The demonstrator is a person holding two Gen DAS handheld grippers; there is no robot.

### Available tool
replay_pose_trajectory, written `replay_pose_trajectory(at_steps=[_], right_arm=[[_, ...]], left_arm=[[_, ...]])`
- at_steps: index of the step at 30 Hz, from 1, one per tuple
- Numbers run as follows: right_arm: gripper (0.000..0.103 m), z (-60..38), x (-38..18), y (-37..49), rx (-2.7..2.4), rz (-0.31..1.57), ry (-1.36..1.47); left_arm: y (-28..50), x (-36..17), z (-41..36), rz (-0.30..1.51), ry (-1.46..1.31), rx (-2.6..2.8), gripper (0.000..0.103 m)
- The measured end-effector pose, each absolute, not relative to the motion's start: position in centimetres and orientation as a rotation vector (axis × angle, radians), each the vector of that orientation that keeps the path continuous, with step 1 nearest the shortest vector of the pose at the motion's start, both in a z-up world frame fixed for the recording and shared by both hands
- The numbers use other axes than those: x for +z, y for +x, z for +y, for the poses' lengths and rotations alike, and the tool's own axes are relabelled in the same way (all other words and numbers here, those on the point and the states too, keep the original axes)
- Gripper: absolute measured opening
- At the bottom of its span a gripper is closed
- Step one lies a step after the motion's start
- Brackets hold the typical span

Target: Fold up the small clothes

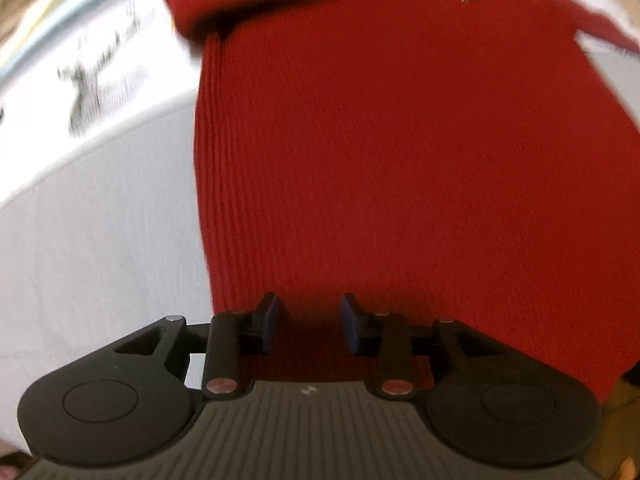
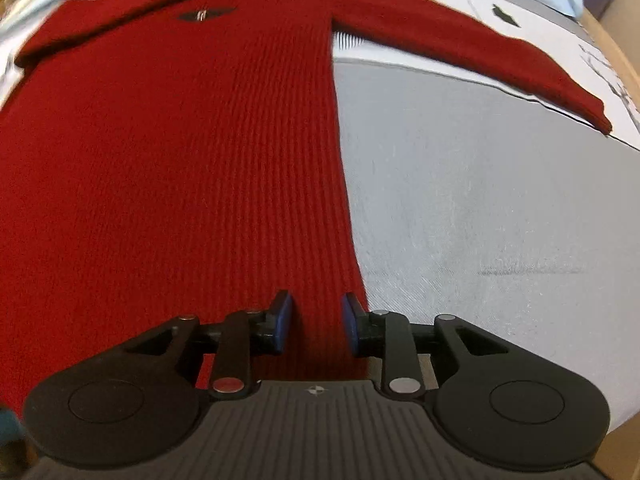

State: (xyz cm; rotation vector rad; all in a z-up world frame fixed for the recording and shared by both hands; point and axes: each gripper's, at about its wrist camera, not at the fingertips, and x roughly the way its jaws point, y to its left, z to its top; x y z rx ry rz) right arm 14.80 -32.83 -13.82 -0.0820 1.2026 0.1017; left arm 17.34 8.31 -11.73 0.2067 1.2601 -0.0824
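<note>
A red ribbed sweater (image 2: pixel 180 168) lies flat on a pale sheet (image 2: pixel 480 200). Left gripper (image 1: pixel 307 322) and right gripper (image 2: pixel 316 322) hover over its near hem, fingers partly open, holding nothing; bare sheet flanks both side edges.

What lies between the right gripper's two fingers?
In the right wrist view, the right gripper stands open over the red sweater's right edge; only ribbed red knit shows in the gap, unpinched, with the pale sheet just beside it.

One red sweater (image 2: pixel 180 160); two claws (image 1: pixel 307 322)
</note>
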Motion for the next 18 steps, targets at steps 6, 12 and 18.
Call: replay_pose_trajectory(at_steps=[6, 12, 18], right_arm=[[0.029, -30.7, -8.7, 16.3, 0.054, 0.958, -0.012], [0.032, -26.8, -3.9, 19.2, 0.042, 0.749, 0.123], [0.047, -23.4, -3.1, 22.0, 0.050, 0.581, 0.212]], left_arm=[[17.2, -7.7, 6.4, 0.989, 0.173, -0.040, 0.062], [16.9, -4.7, 5.6, 0.808, 0.125, 0.040, 0.074], [19.2, -4.3, 4.9, 0.760, 0.121, 0.131, 0.075]])
